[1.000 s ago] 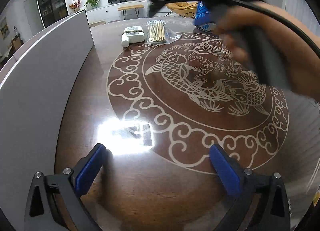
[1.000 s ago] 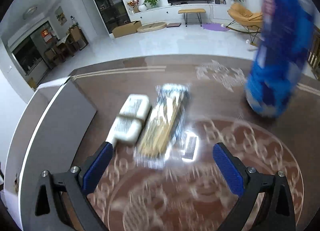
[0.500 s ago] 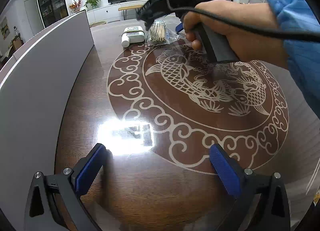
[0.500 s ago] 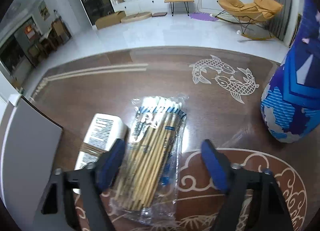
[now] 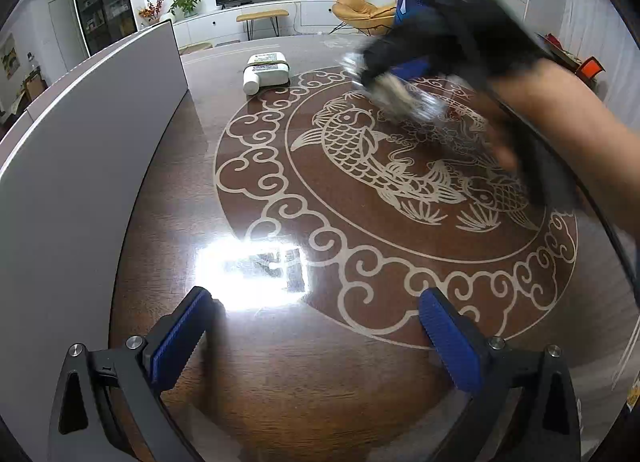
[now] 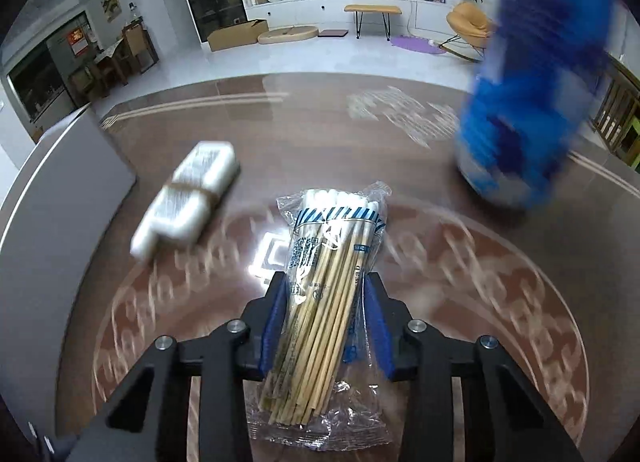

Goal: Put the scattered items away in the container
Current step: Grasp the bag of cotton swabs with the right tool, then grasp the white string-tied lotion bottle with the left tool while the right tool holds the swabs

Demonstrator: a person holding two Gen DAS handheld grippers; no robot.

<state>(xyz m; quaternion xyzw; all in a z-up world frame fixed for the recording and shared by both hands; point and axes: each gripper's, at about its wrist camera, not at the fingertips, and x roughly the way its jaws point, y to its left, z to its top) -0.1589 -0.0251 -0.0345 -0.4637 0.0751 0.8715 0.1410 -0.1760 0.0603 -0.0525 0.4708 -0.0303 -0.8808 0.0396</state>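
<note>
A dark wooden tabletop [image 5: 280, 362] with a pale inlaid medallion of fish and cloud scrolls fills both views and carries all the objects. Along its left edge stands the container [image 5: 80, 165], seen as a tall grey wall with a lighter top rim; its inside is not visible. Near the far right edge of the tabletop a blue and white patterned vase [image 6: 532, 101] stands upright, blurred in the right wrist view. The right gripper [image 6: 326, 326], held in a person's right hand [image 5: 560, 121], appears as a blurred black shape over the far part of the medallion in the left wrist view; its jaws are closing, with both blue pads against the sides of a clear bag of cotton swabs [image 6: 332, 282], which runs lengthwise between them, swab heads pointing away from the camera. The bag appears clear of the tabletop in the left wrist view, though blur leaves that uncertain. The left gripper [image 5: 316, 334] hangs over the near edge of the medallion with its jaws wide apart and nothing between them. A white bottle [image 5: 266, 69], banded with a brown elastic, lies on its side near the far edge, close to the container's far corner and well apart from the bag.
</note>
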